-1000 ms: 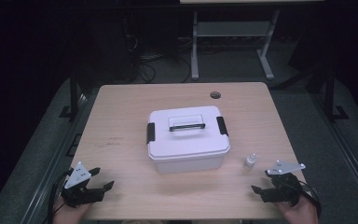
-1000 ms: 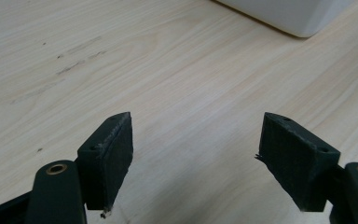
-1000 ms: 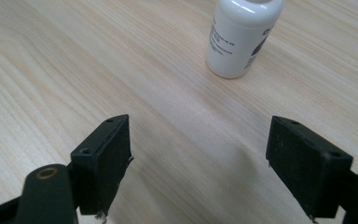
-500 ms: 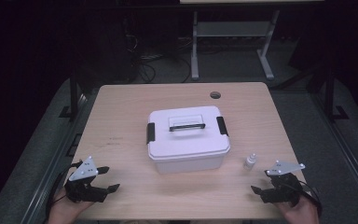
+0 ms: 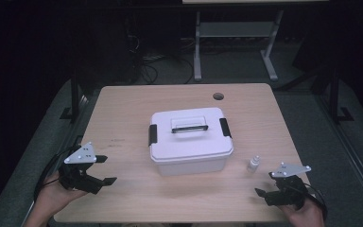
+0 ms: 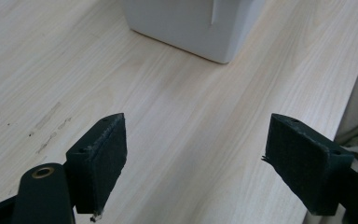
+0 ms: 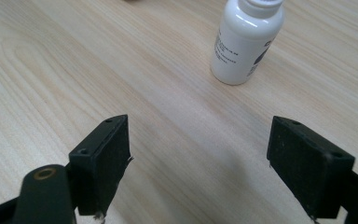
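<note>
Holding both tools low over the near edge of the desk (image 5: 123,109), I have the right tool (image 5: 268,184) spread wide apart with nothing between its pads, and a small white bottle (image 7: 247,39) stands upright just beyond it. My left tool (image 5: 105,170) is likewise spread apart and empty, near the front left corner. Its camera looks at the corner of the white lidded storage box (image 5: 189,137), which sits mid-desk with its black latches and handle, well apart from that tool.
</note>
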The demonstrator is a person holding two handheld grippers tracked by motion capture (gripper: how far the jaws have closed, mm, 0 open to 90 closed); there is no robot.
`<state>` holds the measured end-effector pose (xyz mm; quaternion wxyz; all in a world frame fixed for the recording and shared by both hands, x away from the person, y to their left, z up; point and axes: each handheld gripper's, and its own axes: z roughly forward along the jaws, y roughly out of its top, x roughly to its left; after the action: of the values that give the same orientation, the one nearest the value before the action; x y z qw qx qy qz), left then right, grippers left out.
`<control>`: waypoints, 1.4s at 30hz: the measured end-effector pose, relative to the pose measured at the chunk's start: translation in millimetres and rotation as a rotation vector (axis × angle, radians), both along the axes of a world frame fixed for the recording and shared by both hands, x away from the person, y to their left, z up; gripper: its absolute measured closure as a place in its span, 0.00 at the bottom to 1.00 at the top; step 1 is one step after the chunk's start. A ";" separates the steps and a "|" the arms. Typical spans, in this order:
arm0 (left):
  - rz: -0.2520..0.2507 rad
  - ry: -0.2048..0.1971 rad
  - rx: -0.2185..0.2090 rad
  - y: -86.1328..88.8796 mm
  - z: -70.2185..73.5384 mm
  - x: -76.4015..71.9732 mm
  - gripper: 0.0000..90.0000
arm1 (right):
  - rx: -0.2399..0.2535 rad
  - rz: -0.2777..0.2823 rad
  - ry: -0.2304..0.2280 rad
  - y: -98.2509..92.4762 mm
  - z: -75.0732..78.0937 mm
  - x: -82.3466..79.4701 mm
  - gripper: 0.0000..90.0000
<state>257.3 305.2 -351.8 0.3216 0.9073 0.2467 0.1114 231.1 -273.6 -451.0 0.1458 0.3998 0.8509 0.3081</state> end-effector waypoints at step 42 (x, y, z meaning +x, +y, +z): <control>-0.181 0.044 0.066 -62.5 61.2 49.0 0.33 | -0.016 0.017 0.013 5.5 -0.2 -1.3 0.22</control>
<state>306.3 242.6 -290.6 0.2946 0.9383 0.1669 0.0700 229.8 -268.1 -451.2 0.1409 0.3934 0.8576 0.2997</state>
